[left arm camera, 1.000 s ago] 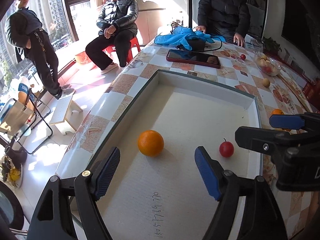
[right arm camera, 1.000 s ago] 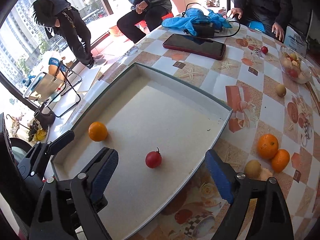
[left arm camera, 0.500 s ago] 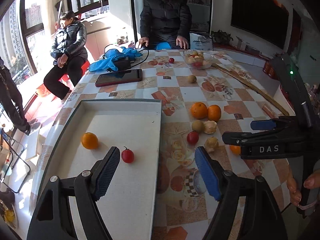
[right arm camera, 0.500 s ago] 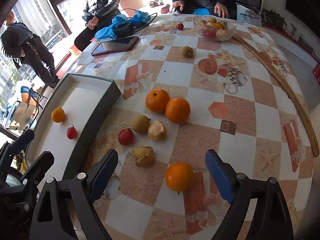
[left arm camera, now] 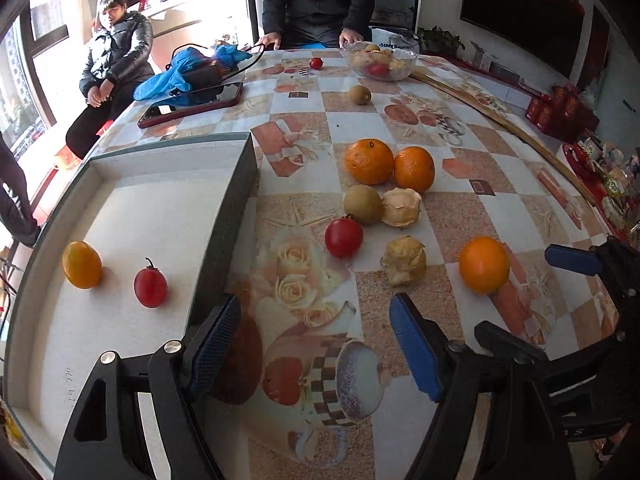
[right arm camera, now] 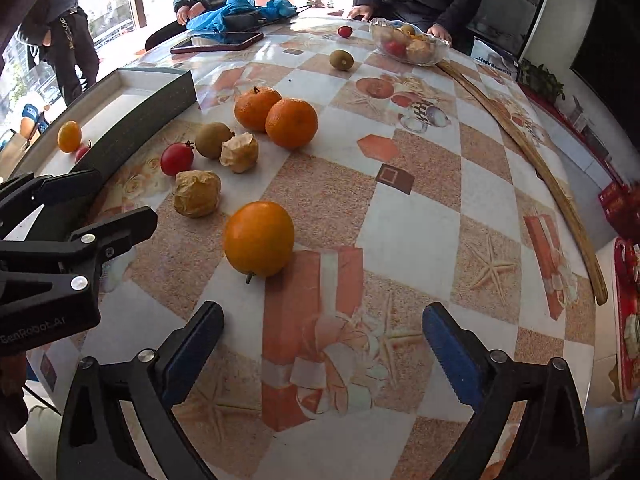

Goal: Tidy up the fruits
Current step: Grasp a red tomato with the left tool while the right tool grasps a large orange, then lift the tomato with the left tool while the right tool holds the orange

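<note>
Fruits lie loose on the desk [right arm camera: 420,216]: an orange [right arm camera: 259,238] nearest, two husked ones, a tomato [right arm camera: 177,158] and two more oranges farther left. Another orange and tomato sit in the tray [left arm camera: 236,200] at left. The right hand-held gripper [right arm camera: 322,344] has just been opening, nothing between its jaws; the left hand-held gripper [left arm camera: 316,340] hangs open and empty.

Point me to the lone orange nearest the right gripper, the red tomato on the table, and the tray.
lone orange [right arm camera: 258,239], right wrist view, centre of peel.
red tomato [left arm camera: 343,237], left wrist view, middle of skin.
tray [left arm camera: 236,200], left wrist view, dark side wall.
</note>
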Available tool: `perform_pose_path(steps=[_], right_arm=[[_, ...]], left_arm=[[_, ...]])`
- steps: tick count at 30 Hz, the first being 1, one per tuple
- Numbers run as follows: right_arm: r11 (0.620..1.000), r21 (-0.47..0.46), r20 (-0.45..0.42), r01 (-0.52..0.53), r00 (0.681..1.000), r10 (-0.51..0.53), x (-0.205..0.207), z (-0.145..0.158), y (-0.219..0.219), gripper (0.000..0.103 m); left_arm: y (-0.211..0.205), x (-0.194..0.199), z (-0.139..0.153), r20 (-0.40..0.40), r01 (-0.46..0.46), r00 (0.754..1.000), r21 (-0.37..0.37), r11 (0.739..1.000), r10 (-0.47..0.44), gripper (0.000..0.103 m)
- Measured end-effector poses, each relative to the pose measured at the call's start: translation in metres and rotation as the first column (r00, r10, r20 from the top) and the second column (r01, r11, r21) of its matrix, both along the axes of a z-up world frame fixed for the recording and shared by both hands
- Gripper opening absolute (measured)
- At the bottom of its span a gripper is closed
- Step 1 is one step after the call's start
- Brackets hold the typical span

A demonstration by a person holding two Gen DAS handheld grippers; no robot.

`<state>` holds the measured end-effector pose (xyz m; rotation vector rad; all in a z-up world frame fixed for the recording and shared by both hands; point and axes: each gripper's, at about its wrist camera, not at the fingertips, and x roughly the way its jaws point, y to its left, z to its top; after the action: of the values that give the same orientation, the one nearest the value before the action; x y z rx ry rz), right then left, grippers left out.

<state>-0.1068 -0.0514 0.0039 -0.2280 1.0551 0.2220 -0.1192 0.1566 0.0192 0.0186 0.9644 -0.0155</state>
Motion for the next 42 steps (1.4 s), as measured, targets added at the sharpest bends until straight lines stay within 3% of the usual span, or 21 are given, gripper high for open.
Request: perform_pose_path(steps=[5, 7, 11, 12, 16, 18, 20, 21, 25, 32, 42], right_arm=[[1.0, 0.025, 0.035, -0.017, 0.999, 0.016, 0.017, -0.002, 0.014, 0.1], [0.999, 0.049, 0.042, -0.021, 0.999, 0.019, 0.019, -0.001, 0.015, 0.087], [0.996, 0.09, 0.051, -0.004, 0.999, 0.0, 0.018, 0.004, 0.007, 0.039], [0.996, 0.09, 0.053, 0.006, 0.999, -0.011, 0.017, 0.005, 0.003, 0.036], [0.992, 0.123, 0.045, 0.029, 0.998, -0.035, 0.014, 0.005, -0.012, 0.036], [0.991, 0.131, 0.044, 0.031, 0.998, -0.037, 0.012, 0.006, -0.016, 0.036], [0.991, 0.133, 0.046, 0.032, 0.998, -0.038, 0.009, 0.006, -0.019, 0.036], [0.99, 0.135, 0.047, 0.033, 0.998, -0.039, 0.008, 0.006, -0.02, 0.036], [0.989, 0.145, 0.048, 0.039, 0.998, -0.047, 0.003, 0.006, -0.025, 0.036], [0.992, 0.114, 0.116, 0.051, 0.991, -0.065, -0.018, 0.002, -0.029, 0.036], [0.991, 0.117, 0.161, 0.07, 0.983, -0.089, -0.023, 0.001, -0.03, 0.036]], left_arm=[[0.014, 0.012, -0.004, -0.02, -0.04, 0.999, -0.006, 0.999, 0.04, 0.08], [0.013, 0.017, -0.003, -0.016, -0.038, 0.999, -0.004, 0.999, 0.038, 0.08], [0.003, 0.029, -0.003, -0.011, -0.015, 1.0, 0.009, 1.0, 0.016, 0.08], [0.001, 0.031, -0.003, -0.012, -0.013, 1.0, 0.01, 1.0, 0.014, 0.08], [-0.009, 0.044, -0.011, -0.023, -0.004, 1.0, 0.007, 1.0, 0.005, 0.079], [-0.012, 0.047, -0.01, -0.013, -0.003, 1.0, 0.004, 1.0, 0.003, 0.069], [-0.013, 0.047, -0.007, -0.009, 0.001, 1.0, 0.012, 1.0, -0.001, 0.035], [-0.013, 0.046, -0.006, -0.015, 0.004, 1.0, 0.008, 1.0, -0.004, 0.023], [-0.006, 0.028, -0.005, -0.017, -0.022, 1.0, -0.011, 1.0, 0.022, 0.023], [-0.004, -0.019, -0.009, 0.063, -0.107, 0.993, 0.028, 0.994, 0.105, 0.023], [-0.005, -0.027, -0.013, 0.139, -0.148, 0.98, 0.021, 0.989, 0.144, 0.023]])
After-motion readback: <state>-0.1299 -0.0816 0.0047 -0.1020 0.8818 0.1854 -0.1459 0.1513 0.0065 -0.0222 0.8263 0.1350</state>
